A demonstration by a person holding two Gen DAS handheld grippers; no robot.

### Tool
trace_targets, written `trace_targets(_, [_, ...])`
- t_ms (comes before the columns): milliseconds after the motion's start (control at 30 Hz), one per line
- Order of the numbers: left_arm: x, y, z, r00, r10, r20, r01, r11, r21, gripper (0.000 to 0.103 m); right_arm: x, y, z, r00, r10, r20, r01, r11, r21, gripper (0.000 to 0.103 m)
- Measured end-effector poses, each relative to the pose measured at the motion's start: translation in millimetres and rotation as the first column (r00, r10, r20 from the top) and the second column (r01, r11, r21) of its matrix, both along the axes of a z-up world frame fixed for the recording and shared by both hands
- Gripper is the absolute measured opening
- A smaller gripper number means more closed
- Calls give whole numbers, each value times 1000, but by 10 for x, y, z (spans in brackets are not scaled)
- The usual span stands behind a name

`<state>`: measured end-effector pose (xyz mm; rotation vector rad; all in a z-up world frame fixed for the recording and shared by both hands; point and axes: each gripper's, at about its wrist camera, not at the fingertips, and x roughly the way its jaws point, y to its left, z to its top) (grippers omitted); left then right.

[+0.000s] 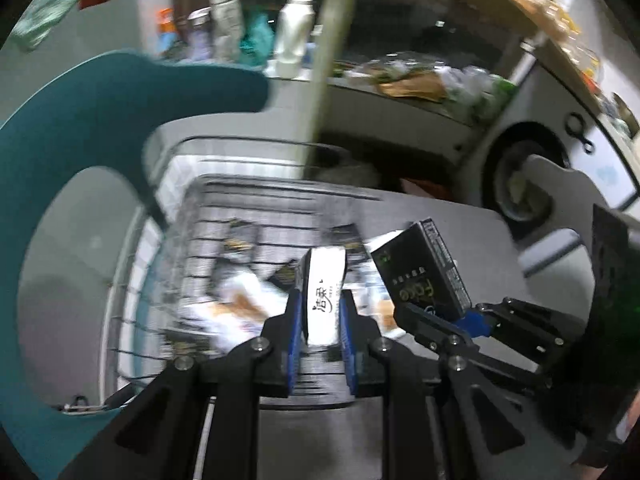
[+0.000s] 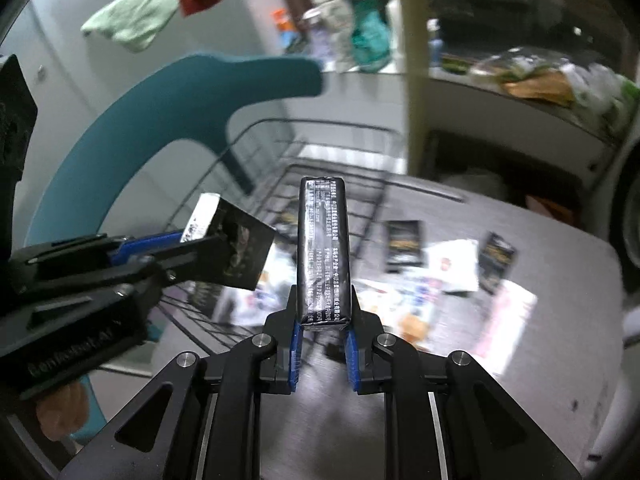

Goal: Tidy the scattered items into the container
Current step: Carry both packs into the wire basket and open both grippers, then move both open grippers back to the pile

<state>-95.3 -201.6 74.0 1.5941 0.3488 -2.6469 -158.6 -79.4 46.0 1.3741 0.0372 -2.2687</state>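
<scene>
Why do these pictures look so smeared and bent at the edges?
Left wrist view: the wire basket and its packets smear with motion, while the white box in the tongs stays sharp. Right wrist view: table litter blurs, the dark box is crisp; both fisheye lenses curve straight lines.

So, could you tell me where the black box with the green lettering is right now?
The black box is clamped in the right gripper, at the right of the left wrist view, held above the table beside the wire basket.
</scene>
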Motion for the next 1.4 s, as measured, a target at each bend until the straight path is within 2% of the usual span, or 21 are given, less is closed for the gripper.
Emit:
trace_targets(100, [41,-189,-98,999,24,25,-24,1000,7,18,-22,-300,-123,999,31,30,-32,999,7,19])
trace_targets(233, [29,-332,-203,999,27,42,-27,999,17,18,-10,-482,-213,997,50,53,-52,998,24,19])
trace_targets(333, [24,-335,-228,999,16,33,-17,1000,21,24,-8,-543,-217,997,64,34,-66,996,59,23])
trace_targets(367, [33,-341,-213,1000,24,19,-24,999,33,35,6,-545,-201,998,61,24,-62,996,59,29])
trace_targets(400, [37,-352,-203,1000,26,10,-27,998,48,51,3,-519,-187,998,56,18,-57,997,56,33])
trace_targets(433, [42,-353,-192,1000,25,0,-25,998,62,56,5,-500,-168,999,51,15,-51,997,52,39])
trace_targets(500, [30,-316,-167,1000,19,-6,-19,998,56,58,-19,-431,-150,999,39,14,-40,998,41,40])
trace_targets(700, [-32,-53,-90,1000,-25,-10,26,998,61,58,-52,-36,-56,1000,-24,15,24,1000,20,40])
trace_targets(867, [-121,420,-43,994,-103,-23,104,993,59,58,-25,501,-32,993,-115,13,115,993,16,40])
trace_targets(1033, [-267,943,-99,984,-179,-8,179,982,54,58,-14,1168,-160,971,-237,37,237,971,17,40])
trace_targets(1233, [-473,1436,-476,970,-232,70,229,972,60,58,46,1819,-446,941,-329,80,326,944,51,40])
trace_targets(1400, [-647,1590,-897,963,-223,154,216,974,64,58,1,2074,-754,927,-350,132,343,936,73,40])
